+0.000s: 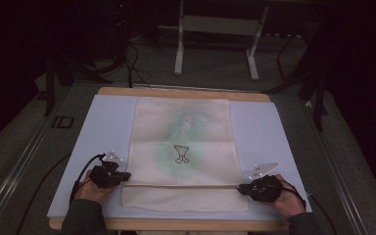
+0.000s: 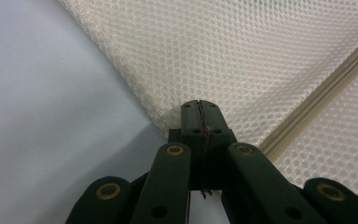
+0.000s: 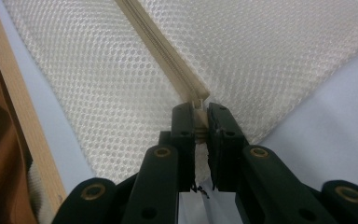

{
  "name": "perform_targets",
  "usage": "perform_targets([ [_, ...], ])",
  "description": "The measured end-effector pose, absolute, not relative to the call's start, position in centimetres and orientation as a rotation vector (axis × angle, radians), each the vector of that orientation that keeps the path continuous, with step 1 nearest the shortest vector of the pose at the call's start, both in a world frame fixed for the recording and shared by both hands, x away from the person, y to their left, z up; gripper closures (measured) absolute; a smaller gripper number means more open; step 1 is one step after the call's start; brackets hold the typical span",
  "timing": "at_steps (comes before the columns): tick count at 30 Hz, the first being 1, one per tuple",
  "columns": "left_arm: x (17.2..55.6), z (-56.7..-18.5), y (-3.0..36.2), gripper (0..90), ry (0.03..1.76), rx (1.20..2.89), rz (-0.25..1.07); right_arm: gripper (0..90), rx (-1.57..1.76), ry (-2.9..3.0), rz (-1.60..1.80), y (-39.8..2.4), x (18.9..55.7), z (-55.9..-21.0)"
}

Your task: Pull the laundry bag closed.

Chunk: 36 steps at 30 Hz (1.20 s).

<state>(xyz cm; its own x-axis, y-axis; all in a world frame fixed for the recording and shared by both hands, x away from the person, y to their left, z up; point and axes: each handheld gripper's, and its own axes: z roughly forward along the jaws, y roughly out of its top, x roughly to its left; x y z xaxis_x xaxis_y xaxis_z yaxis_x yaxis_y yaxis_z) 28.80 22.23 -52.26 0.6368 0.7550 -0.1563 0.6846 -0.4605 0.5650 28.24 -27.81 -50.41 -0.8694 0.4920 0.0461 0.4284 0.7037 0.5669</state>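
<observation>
**Mesh bag pinched at both ends of its zipper line**

Left gripper (image 2: 199,108): its jaws are clamped together on the side edge of the mesh bag (image 2: 242,60), a thin layer of netting caught between the pads. The zipper band (image 2: 317,88) runs away just to one side of the tips. Right gripper (image 3: 200,111): its jaws are closed on the end of that same zipper band (image 3: 168,56), whose pale ribbed tape comes straight into the gap between the pads, mesh spreading off to both sides of them.

Outward from the jaws, the bag lies flat on a pale blue mat (image 1: 259,127), the mat resting on a wooden-edged surface (image 1: 186,93). It stretches from the jaws towards the far edge, with a narrower strip lying on the near side of the zipper line.

Handling, as I judge it: the bag looks light, limp and open-weave, so it will sag and drape the moment it is lifted, and a pad could snag or slip on the netting. The zipper tape and the hemmed side edges are the firmest places to grip, which is where both holds already sit.

The high view gives the whole outline, a green tint and a small dark printed figure (image 1: 180,154) under the netting, and both hands (image 1: 92,188) at the bag's sides. The gripper views instead reveal the honeycomb weave, the tape's ribs and exactly what each pad bites.
</observation>
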Motion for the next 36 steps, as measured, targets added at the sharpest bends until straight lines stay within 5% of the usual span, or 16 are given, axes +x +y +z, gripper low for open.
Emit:
perform_targets([
  [11, 28.8, -52.3, 22.3, 89.7, 1.121, 2.250, 0.148, 81.3, 0.775, 2.805, 0.910, -27.6, 28.3, -50.9],
  [20, 28.7, -52.2, 22.1, 89.6, 1.107, 2.271, 0.180, 62.6, 0.808, 2.752, 1.049, -28.1, 28.4, -50.4],
  [36, 28.7, -51.4, 22.6, 84.7, 1.044, 2.192, 0.195, 53.5, 1.079, 2.387, 1.244, -30.7, 29.4, -50.7],
])
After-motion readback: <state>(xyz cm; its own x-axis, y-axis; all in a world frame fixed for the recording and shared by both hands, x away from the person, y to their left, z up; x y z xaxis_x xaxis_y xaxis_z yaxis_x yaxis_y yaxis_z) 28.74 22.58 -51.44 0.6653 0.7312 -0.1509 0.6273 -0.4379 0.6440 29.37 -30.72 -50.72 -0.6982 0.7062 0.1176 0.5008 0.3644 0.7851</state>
